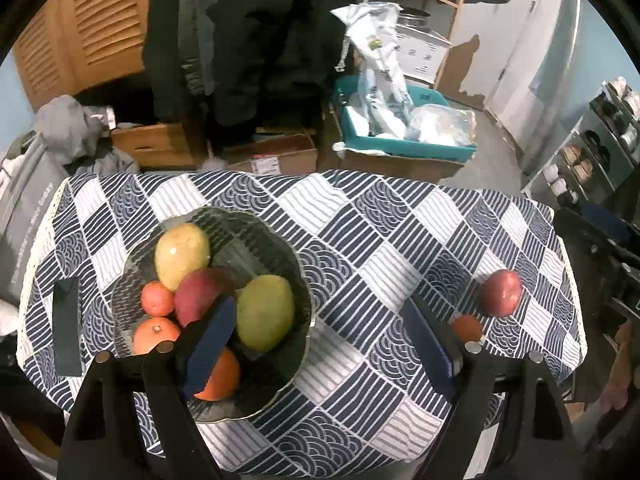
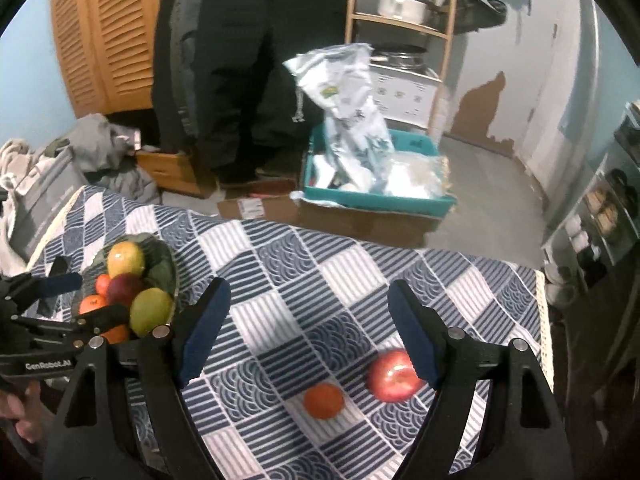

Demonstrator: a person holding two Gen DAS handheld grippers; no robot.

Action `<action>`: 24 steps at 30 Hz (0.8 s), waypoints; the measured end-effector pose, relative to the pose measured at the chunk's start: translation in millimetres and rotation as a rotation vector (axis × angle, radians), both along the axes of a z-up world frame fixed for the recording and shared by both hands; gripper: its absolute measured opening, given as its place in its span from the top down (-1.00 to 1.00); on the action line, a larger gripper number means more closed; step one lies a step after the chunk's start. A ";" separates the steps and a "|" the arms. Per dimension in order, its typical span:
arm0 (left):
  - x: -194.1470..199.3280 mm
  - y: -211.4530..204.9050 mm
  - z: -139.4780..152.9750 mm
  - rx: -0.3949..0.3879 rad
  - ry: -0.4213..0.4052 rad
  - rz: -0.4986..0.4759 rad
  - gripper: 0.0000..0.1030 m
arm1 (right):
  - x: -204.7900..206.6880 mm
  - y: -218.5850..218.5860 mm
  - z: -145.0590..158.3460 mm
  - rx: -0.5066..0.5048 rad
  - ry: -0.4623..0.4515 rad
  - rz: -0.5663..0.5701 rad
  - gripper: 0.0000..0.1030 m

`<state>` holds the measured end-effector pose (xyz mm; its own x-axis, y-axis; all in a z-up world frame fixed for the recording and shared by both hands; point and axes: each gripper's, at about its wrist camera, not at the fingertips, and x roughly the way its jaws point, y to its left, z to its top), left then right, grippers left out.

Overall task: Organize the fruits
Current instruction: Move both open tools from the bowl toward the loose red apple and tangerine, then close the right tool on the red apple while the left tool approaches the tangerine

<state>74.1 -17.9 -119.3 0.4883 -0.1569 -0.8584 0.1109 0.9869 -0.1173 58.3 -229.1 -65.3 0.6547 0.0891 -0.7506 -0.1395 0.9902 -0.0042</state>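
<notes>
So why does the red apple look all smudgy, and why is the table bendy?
In the right wrist view the red apple is smeared, which looks like motion blur; the small orange beside it is soft too. In the left wrist view the apple looks sharper. Both views use a fisheye lens, so the checked tablecloth edges curve and the corners go black.

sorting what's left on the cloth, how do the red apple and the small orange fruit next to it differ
The red apple is larger than the orange fruit. The apple is glossy red with a highlight; the orange fruit is matte orange. The apple lies nearer the right gripper's right finger. Both sit loose on the tablecloth, outside the bowl.
</notes>
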 end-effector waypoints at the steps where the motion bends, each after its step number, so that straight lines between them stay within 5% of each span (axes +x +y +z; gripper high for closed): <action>1: 0.5 -3.5 0.2 0.003 0.000 -0.004 -0.68 | -0.7 -5.4 -0.6 0.002 0.001 -0.009 -0.55; 24: 14.4 -90.1 -33.2 0.096 0.054 -0.151 -0.68 | -2.9 -91.7 -65.7 -0.015 0.154 -0.151 -0.56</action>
